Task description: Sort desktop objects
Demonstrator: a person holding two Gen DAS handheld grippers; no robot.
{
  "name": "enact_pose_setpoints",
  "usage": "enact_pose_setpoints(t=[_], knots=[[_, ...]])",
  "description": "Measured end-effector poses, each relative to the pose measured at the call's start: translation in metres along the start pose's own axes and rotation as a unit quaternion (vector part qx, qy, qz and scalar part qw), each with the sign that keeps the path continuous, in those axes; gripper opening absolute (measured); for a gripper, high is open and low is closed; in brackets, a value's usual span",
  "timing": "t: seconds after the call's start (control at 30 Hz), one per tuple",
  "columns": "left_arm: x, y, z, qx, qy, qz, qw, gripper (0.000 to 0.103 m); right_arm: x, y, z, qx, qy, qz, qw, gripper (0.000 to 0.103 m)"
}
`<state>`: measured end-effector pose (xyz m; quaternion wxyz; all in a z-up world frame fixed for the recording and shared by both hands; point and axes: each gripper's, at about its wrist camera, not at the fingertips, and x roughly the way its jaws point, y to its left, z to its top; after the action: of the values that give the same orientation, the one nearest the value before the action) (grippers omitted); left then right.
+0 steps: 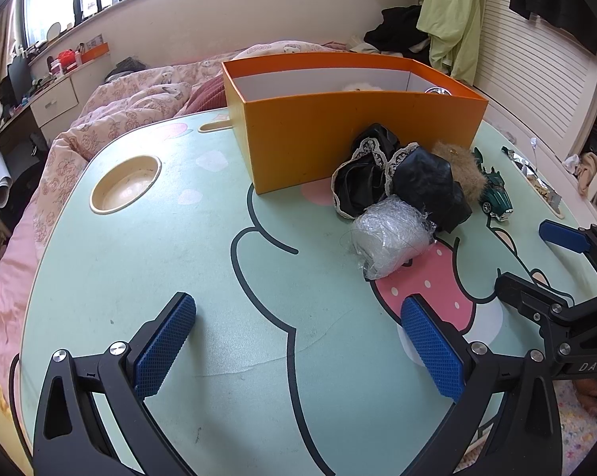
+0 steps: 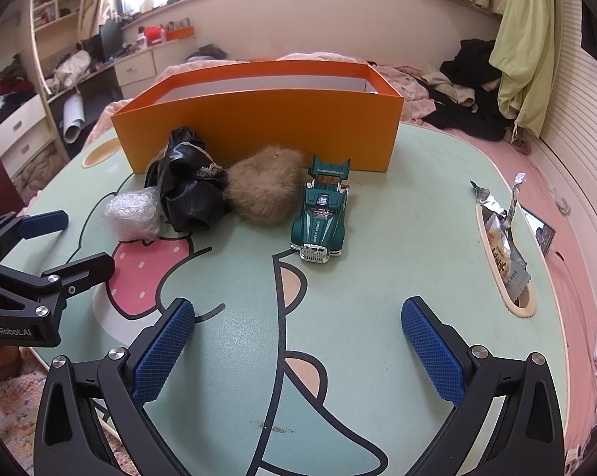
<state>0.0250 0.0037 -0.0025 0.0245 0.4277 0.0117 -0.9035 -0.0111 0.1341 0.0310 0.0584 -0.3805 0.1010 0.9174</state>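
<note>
Nearest me, my left gripper [image 1: 298,349] hangs low over the table [image 1: 147,261] with its jaws spread wide and nothing between them. My right gripper [image 2: 298,349] is the same: wide apart, empty, over bare tabletop. Neither touches any object, so I judge I am between picks, choosing the next thing to fetch.

Further out, four things lie in a row just in front of the orange box [image 2: 259,127]. From my left: a clear plastic wad [image 1: 389,238], touching a crumpled black cloth [image 1: 397,182] with lace trim, then a brown fur ball [image 2: 264,186] pressed against the cloth, then a green toy car [image 2: 322,214] standing a little apart, nose toward me. The box is open-topped; from the left view something white and something metallic show inside, too hidden to name.

Off to my right, foil wrappers [image 2: 505,246] sit in a slot in the table.

The car lies straight ahead of my right gripper and the wad nearest my left. Either calls for a forward reach, closing across the narrow width, then a lift over the box wall.
</note>
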Motion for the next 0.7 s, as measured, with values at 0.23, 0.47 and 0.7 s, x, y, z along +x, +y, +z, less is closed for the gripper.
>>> enact_pose_setpoints(t=[0.23,0.47,0.7], knots=[[-0.002,-0.002,0.000,0.001,-0.001,-0.001,1.0000,0.103,0.000,-0.001,0.000,0.002,-0.001,-0.002,1.000,0.103],[-0.001,-0.002,0.000,0.002,-0.002,-0.002,1.0000,0.103,-0.001,-0.009,0.006,0.013,0.002,-0.006,1.000,0.099],[-0.001,-0.002,0.000,0.002,-0.002,-0.002,1.0000,0.103,0.002,-0.014,0.041,0.006,-0.007,-0.053,0.999,0.083]])
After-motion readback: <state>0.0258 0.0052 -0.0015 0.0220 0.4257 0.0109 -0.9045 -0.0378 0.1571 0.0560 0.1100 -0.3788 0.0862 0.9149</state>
